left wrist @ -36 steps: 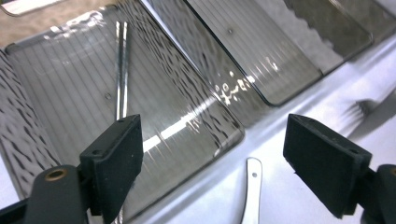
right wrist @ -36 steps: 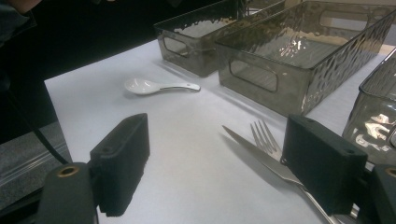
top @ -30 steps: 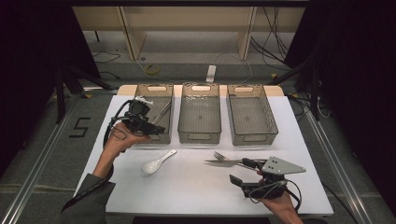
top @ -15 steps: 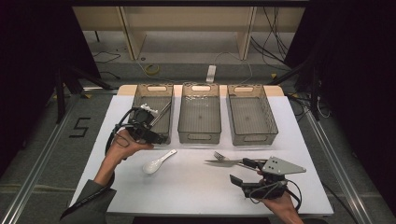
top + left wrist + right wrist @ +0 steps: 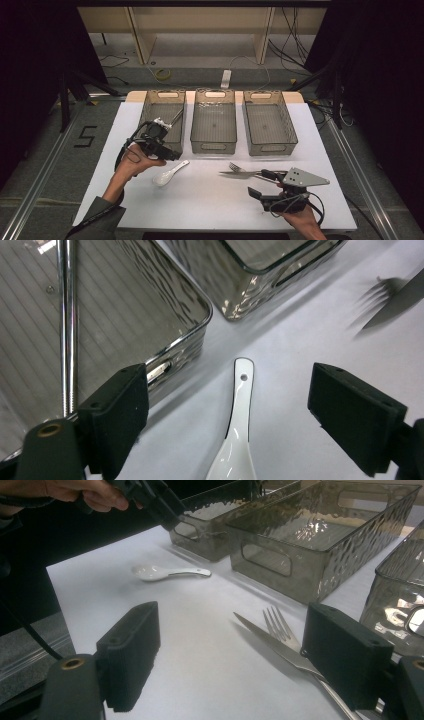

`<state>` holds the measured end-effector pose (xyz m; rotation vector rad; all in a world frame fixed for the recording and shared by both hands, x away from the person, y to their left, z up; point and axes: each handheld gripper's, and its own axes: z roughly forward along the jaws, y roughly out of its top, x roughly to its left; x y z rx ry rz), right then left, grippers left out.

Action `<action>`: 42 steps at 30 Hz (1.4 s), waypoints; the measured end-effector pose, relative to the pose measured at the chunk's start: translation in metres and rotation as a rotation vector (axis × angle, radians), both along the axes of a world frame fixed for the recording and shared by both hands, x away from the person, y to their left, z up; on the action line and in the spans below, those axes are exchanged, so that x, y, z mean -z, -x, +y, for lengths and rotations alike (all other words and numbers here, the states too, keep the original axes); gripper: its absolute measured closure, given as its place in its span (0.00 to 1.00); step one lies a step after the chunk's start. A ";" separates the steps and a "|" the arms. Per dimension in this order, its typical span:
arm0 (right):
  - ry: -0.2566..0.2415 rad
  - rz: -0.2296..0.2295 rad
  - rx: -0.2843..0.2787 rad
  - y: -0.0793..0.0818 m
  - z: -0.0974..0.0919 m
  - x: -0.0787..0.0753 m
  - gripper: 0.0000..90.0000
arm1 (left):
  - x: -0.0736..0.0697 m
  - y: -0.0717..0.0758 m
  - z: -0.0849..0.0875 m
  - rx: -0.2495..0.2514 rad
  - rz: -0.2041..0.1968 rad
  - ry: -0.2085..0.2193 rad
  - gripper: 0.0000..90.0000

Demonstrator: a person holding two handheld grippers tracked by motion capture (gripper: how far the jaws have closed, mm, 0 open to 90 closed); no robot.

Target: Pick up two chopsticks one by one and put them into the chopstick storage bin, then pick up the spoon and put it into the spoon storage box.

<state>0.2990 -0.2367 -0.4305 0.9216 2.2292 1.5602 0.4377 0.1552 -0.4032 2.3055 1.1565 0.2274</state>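
In the left gripper view, the left gripper (image 5: 227, 405) has its jaws wide apart with nothing between the pads; the white spoon (image 5: 235, 435) lies on the table in the gap, handle pointing up the frame, touching neither pad. Just beyond the left-hand pad stands the corner of the left bin (image 5: 195, 305), with a narrow strip of bare table between its wall and the spoon handle. A shiny metal rod (image 5: 67, 325) lies lengthwise inside that bin.

In the high view, the left gripper (image 5: 157, 142) sits at the near right corner of the left bin (image 5: 147, 112), and the spoon (image 5: 169, 174) lies just below it, left of centre, on the white table (image 5: 200, 210). There is open table all round the spoon, right down to the near edge.

In the right gripper view, the right gripper (image 5: 230, 655) also has its jaws spread and is holding nothing. A knife (image 5: 280, 647) and a fork (image 5: 277, 622) lie side by side on the table, running in close to the right-hand pad; whether they touch it I cannot tell. In the high view they lie right of centre, well apart from the spoon.

The middle bin (image 5: 214, 122) and the right bin (image 5: 270, 122) stand side by side along the far half of the table, with small gaps between them; their floors look bare.
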 end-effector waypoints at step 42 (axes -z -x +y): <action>0.011 0.001 0.005 0.001 0.001 0.001 0.27 | 0.041 0.002 -0.008 0.065 0.099 -0.105 0.34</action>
